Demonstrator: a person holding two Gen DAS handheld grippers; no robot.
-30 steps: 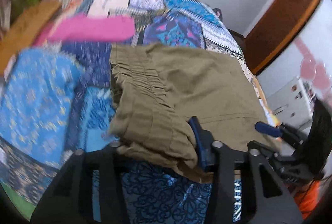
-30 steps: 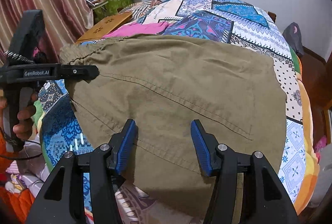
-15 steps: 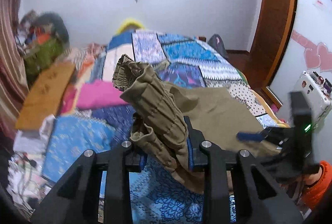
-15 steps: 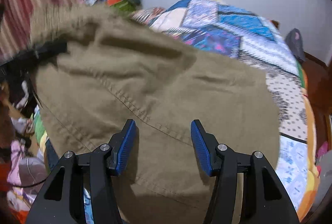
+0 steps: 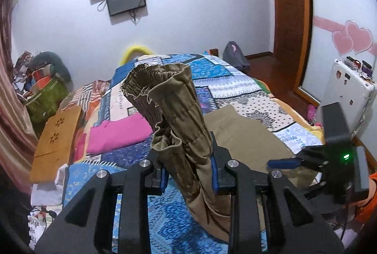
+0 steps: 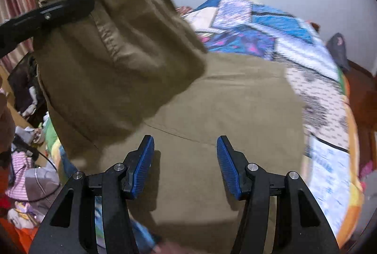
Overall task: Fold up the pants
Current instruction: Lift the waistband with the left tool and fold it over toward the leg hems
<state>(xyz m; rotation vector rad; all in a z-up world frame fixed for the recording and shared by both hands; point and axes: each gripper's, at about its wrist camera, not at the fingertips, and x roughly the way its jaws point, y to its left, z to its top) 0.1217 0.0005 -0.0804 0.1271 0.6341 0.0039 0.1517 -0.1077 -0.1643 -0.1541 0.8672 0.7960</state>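
Olive-khaki pants (image 6: 212, 98) lie on a patchwork bedspread (image 5: 235, 86). My left gripper (image 5: 188, 169) is shut on the pants' elastic waistband (image 5: 169, 100) and holds it lifted upright above the bed. In the right wrist view the lifted waistband end (image 6: 113, 53) hangs at the upper left, with the left gripper's finger (image 6: 47, 16) on it. My right gripper (image 6: 185, 159) is open, hovering just above the flat part of the pants, nothing between its blue pads. It also shows in the left wrist view (image 5: 282, 163) at the right.
A folded pink garment (image 5: 117, 133) and a brown cardboard piece (image 5: 56, 136) lie on the bed's left side. Clutter and a green bag (image 5: 44, 98) sit at the far left. A white appliance (image 5: 348, 91) and wooden door (image 5: 292, 2) stand to the right.
My left gripper has closed on the waistband and raised it off the bed, so the fabric now stands upright. My right gripper stayed open over the pants.
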